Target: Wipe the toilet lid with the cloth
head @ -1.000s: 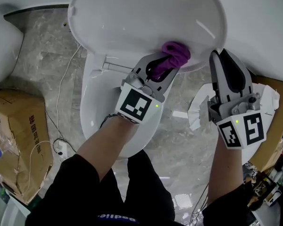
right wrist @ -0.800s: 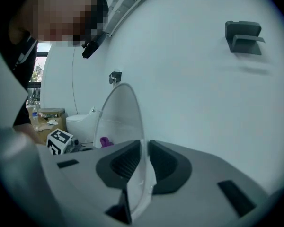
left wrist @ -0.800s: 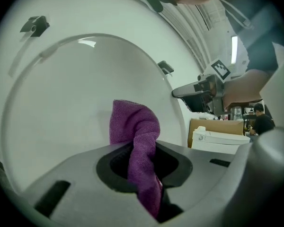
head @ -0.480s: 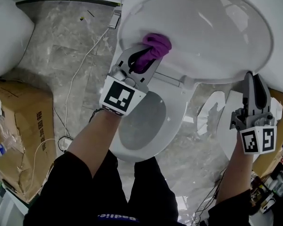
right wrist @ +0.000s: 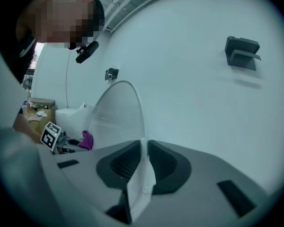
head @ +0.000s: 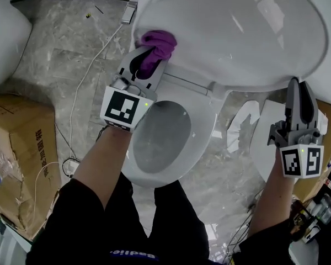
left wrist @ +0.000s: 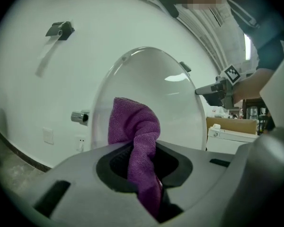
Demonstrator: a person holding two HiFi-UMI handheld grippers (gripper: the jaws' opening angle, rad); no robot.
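Observation:
The white toilet lid [head: 237, 32] stands raised above the seat [head: 207, 115]. A purple cloth [head: 157, 44] is pressed on the lid's lower left rim, and my left gripper [head: 147, 58] is shut on it. In the left gripper view the cloth [left wrist: 135, 131] hangs out between the jaws against the lid [left wrist: 173, 112]. My right gripper [head: 299, 91] is at the lid's lower right edge. In the right gripper view the lid's thin edge [right wrist: 141, 141] runs between the closed jaws of that gripper [right wrist: 141, 163], and the cloth [right wrist: 86, 140] shows far off.
A cardboard box [head: 19, 148] stands on the marble floor at the left, with a white cable [head: 77, 101] trailing beside the toilet. Another white fixture [head: 3, 35] is at the top left. White packaging [head: 262, 142] lies right of the bowl.
My left gripper has slid the cloth leftward along the lid's lower rim to its left side. The right gripper now stands at the lid's right edge.

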